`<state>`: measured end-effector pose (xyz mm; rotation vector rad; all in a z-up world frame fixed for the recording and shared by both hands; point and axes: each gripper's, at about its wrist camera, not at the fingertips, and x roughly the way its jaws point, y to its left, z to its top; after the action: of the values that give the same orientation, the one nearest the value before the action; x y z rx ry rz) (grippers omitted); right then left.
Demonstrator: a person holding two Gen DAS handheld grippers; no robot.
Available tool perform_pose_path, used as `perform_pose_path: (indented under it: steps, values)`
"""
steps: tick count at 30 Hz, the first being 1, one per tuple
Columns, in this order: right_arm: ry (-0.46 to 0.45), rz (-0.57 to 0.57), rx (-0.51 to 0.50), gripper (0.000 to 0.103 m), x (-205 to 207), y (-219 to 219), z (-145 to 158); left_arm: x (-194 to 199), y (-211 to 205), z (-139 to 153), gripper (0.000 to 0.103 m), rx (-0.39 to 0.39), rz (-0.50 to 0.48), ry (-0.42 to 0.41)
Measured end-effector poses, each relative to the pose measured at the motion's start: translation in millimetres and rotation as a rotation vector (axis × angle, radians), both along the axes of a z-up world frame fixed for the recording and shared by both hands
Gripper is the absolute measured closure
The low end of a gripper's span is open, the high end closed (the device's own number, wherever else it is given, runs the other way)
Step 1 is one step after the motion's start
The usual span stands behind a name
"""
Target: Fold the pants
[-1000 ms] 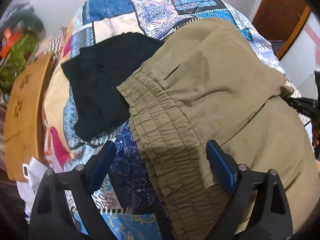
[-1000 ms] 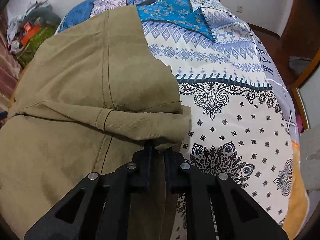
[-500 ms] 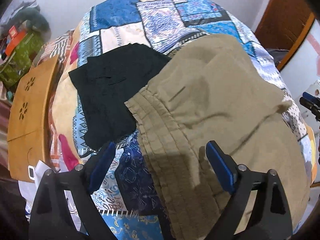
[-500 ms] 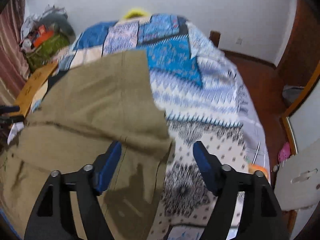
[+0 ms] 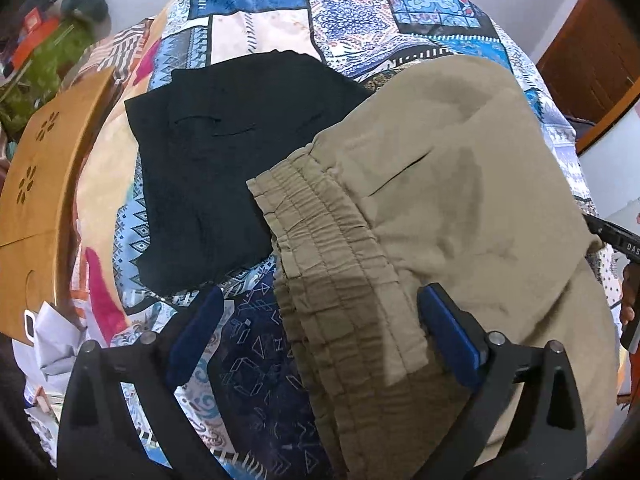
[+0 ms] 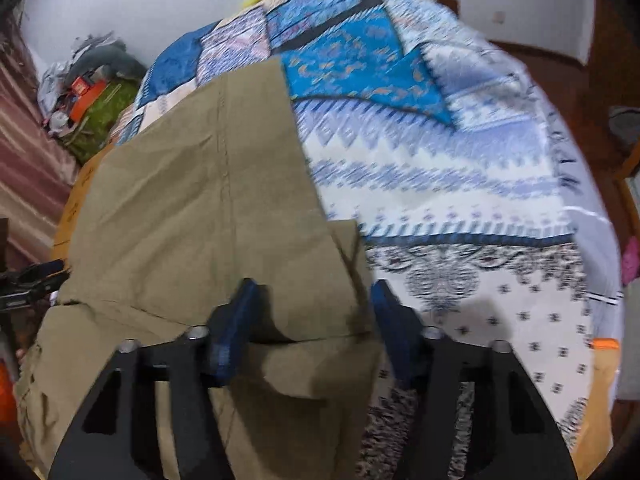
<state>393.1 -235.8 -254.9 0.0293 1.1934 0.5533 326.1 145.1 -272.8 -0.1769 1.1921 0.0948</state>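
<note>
Khaki pants [image 5: 440, 160] lie folded on the patterned bedspread [image 5: 260, 0], the elastic waistband toward my left gripper [image 5: 320, 300]. Its jaws are wide apart and still opening, straddling the waistband without pressing it. In the right wrist view the pants [image 6: 200, 200] show a folded layer whose corner lies between the blue pads [image 6: 240, 320] of my right gripper [image 6: 316, 292]. Those jaws are closing, with a gap left on both sides of the cloth. The picture there is blurred by motion.
A folded black garment [image 5: 224, 160] lies left of the pants, partly under the waistband. A wooden board [image 5: 40, 180] stands by the bed's left side, with a clutter pile [image 6: 92, 96] behind it. The bedspread [image 6: 460, 180] is bare right of the pants; wooden floor beyond.
My right gripper let go of the pants' folded edge, opened wide, lifted back, and now has narrowed over the fold again. My left gripper came closer to the waistband.
</note>
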Motion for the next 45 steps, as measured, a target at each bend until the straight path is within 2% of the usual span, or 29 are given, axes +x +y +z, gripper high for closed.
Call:
perform_pose_path:
  steps: [2,3,4,6,9,11,15,18,20,23,25,27,34,41,45]
  values:
    - [-0.016,0.025,-0.033,0.062,-3.5,5.9,-2.6,-0.6,-1.9,0.5,0.002,0.036,-0.004,-0.021]
    - [-0.034,0.037,-0.06,0.067,-5.8,9.5,-4.2,-1.6,-3.0,1.8,0.003,0.067,-0.011,-0.036]
    - [-0.047,0.041,-0.084,0.078,-7.2,11.2,-4.7,-3.2,-6.5,3.6,0.004,0.105,-0.023,-0.053]
    - [-0.075,0.063,-0.11,0.087,-11.6,16.3,-4.8,-4.2,-12.0,5.5,0.004,0.178,-0.034,-0.073]
    - [-0.14,0.097,-0.186,0.091,-19.3,27.7,-6.5,-5.8,-18.3,8.4,0.005,0.301,-0.027,-0.105]
    - [-0.15,0.112,-0.217,0.092,-19.4,29.9,-9.4,-2.9,-16.3,4.8,0.005,0.303,-0.018,-0.097]
    - [-0.086,0.105,-0.208,0.092,-10.1,27.2,-16.0,-2.2,-9.4,2.2,0.005,0.255,-0.024,-0.085]
    - [-0.071,0.095,-0.224,0.088,-7.0,19.2,-10.5,-4.4,-3.0,6.3,0.005,0.183,-0.034,-0.069]
    - [-0.091,0.09,-0.252,0.08,-6.8,18.2,0.2,-8.9,2.1,16.0,0.006,0.136,-0.039,-0.075]
    - [-0.127,0.089,-0.251,0.071,-9.9,14.5,22.5,-15.7,10.9,33.6,0.006,0.172,-0.027,-0.108]
    - [-0.167,0.062,-0.223,0.049,-11.3,12.2,39.8,-15.7,19.9,42.4,0.006,0.188,-0.02,-0.12]
    - [-0.209,0.038,-0.192,0.04,-11.1,10.7,56.5,-12.1,32.7,49.0,0.006,0.18,0.001,-0.123]
    - [-0.31,0.001,-0.108,0.029,12.0,30.5,100.9,18.2,73.5,53.8,0.006,0.07,0.108,-0.125]
    - [-0.334,0.03,-0.089,0.029,56.5,66.7,97.8,50.8,71.7,20.6,0.006,0.04,0.097,-0.054]
    - [-0.337,0.038,-0.139,0.029,79.8,87.3,83.9,65.5,65.8,-5.6,0.006,0.022,0.06,-0.004]
